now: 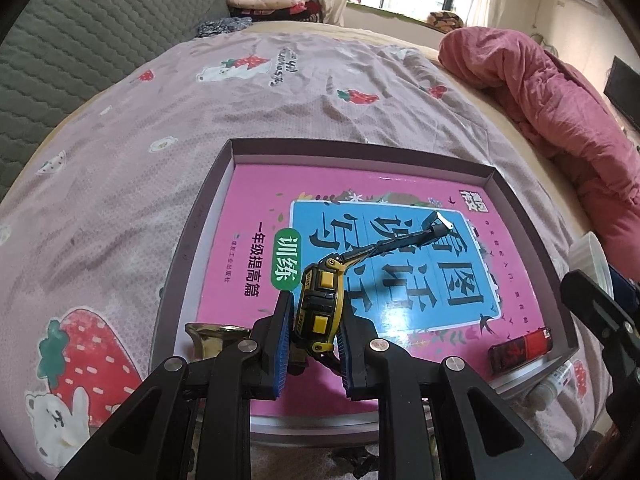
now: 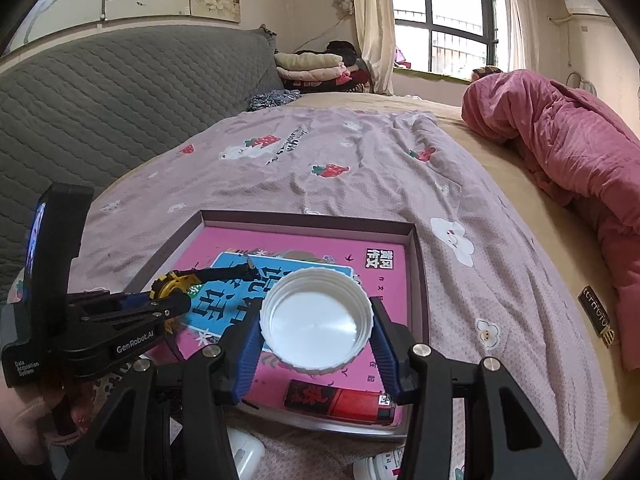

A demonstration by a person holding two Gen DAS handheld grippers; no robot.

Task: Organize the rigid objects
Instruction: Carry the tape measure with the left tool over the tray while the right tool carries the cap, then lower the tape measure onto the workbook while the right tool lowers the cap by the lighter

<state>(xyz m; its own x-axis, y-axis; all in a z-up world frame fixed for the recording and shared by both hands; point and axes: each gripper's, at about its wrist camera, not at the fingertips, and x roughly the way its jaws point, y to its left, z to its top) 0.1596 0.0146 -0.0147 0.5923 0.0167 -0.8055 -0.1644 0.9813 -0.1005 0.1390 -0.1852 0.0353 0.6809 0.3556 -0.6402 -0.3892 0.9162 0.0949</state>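
Grippers are both gripping: left gripper (image 1: 314, 330) is clamping a yellow toy excavator (image 1: 320, 304) at lower centre above the tray (image 1: 208, 216); right gripper (image 2: 316, 344) is pinching a white lid (image 2: 316, 320) mid-frame.

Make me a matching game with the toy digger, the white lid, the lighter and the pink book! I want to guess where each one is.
Things:
1. toy digger
2. white lid
3. lighter
4. pink book

Places:
A. lying flat, covering the box floor
B. held in the right gripper
C. lying on the book at the box's near edge
D. held in the left gripper

Pairs: 1-D, 2-B, 3-C, 4-A
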